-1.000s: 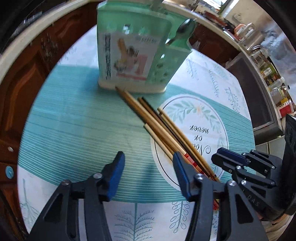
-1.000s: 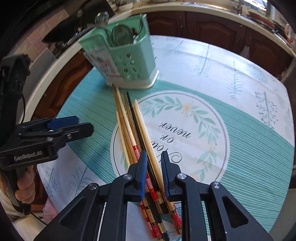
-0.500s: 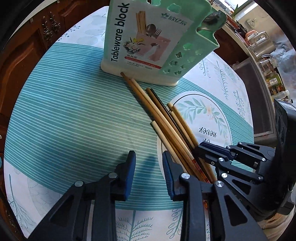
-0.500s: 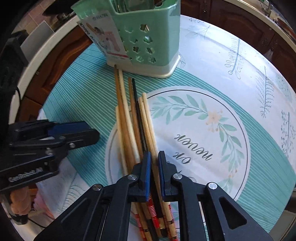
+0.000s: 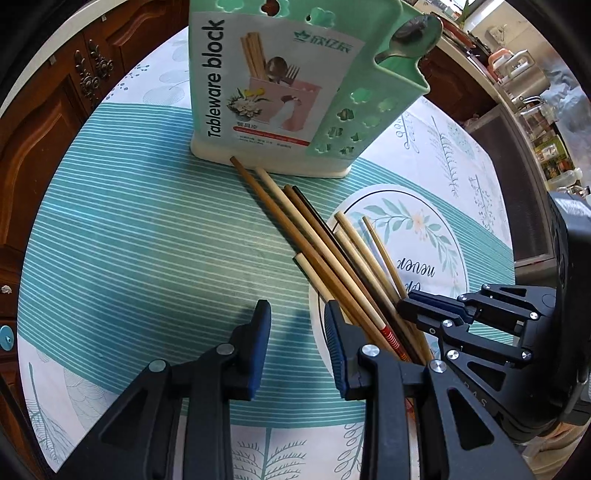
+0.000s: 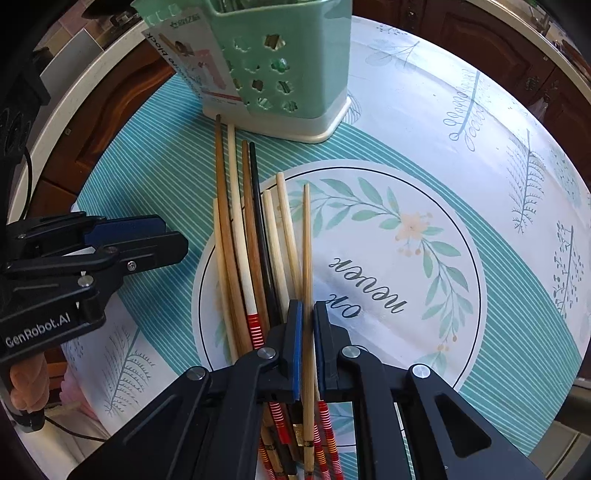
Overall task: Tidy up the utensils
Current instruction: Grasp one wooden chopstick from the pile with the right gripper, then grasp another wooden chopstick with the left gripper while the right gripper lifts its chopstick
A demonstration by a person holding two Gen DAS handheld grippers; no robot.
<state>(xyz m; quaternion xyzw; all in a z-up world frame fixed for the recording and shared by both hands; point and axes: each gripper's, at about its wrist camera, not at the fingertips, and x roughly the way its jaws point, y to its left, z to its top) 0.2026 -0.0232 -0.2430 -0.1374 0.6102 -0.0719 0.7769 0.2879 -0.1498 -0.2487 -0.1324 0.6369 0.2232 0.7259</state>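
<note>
A mint-green utensil holder (image 5: 280, 85) (image 6: 273, 62) stands upright at the far side of the round table, a spoon (image 5: 410, 35) in it. Several chopsticks (image 5: 321, 247) (image 6: 251, 236) lie side by side, tips toward the holder. My right gripper (image 6: 307, 314) is shut on one light wooden chopstick (image 6: 306, 251), its far end lifted off the pile; it also shows in the left wrist view (image 5: 432, 314). My left gripper (image 5: 297, 317) is open and empty, just left of the pile; it shows in the right wrist view (image 6: 147, 240).
The table carries a teal striped cloth (image 5: 140, 229) with a round leaf print (image 6: 369, 258). Dark wooden cabinets (image 5: 48, 110) stand behind the table. A kitchen counter with bottles (image 5: 546, 147) is at the right.
My right gripper closed on one chopstick and raised its tip from the pile. My left gripper narrowed, then opened a little, and both moved closer to the holder.
</note>
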